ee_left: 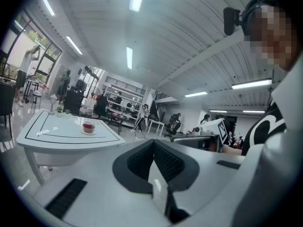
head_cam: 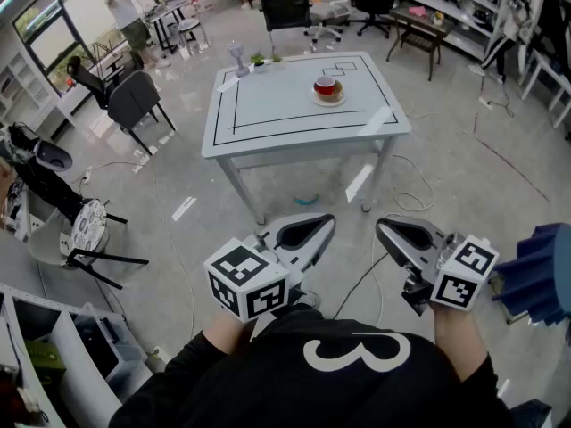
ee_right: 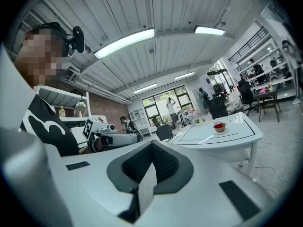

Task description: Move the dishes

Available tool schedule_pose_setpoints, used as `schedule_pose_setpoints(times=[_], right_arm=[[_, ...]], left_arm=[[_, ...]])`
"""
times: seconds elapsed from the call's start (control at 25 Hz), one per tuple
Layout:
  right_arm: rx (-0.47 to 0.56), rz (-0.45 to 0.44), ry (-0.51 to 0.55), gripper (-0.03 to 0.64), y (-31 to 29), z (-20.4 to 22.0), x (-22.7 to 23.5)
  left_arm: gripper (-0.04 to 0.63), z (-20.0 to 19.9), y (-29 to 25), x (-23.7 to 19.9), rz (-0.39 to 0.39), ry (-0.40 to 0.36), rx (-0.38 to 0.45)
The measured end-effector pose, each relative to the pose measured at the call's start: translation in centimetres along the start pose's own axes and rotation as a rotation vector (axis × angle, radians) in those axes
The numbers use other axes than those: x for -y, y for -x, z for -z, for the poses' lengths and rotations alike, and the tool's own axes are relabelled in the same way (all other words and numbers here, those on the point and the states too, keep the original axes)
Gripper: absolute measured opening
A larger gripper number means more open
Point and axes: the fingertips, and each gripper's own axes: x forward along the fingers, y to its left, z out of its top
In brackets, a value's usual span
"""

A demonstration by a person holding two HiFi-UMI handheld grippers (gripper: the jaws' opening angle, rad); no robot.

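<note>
- Well ahead of both claws: red cup (head_cam: pixel 327 85) on saucer (head_cam: pixel 318 97), toward far right of bench (head_cam: pixel 268 114).
- Upright, mouth up; round, so no long axis.
- Left claw (head_cam: pixel 308 233) and right claw (head_cam: pixel 403 236) pressed together, holding nothing.

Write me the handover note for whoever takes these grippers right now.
Left gripper: shut, empty, held close to the body.
Right gripper: shut, empty, also close to the body.
Dishes: a red cup on a saucer sits toward the far right of the table; a glass stands at its far left corner.
Done: nothing visible; you stand well back from the table, with no dish in either gripper.
Left: walk up, open the jaws, and move the dishes.
</note>
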Motion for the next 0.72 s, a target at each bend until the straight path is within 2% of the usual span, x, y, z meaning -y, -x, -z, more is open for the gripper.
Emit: schedule_pose_setpoints(times=[0.2, 0.4, 0.56, 0.72], right_arm=[[0.007, 0.006, 0.022, 0.006, 0.4, -0.5, 0.5], [0.015, 0.023, -0.023, 0.007, 0.9, -0.3, 1.2], [0.022, 0.052, 0.037, 0.006, 1.7, -0.5, 1.7], [0.044, 0.063, 0.046, 0.008, 3.3, -0.7, 2.0]], left_arm=[[0.002, -0.1, -0.6, 0.3, 0.007, -0.008, -0.005], [0.002, 0.3, -0.6, 0.7, -0.018, 0.001, -0.013], [0.002, 0.6, -0.7, 0.9, -0.045, 0.010, -0.012], [0.002, 1.0, -1.3, 2.0, -0.066, 0.001, -0.014]])
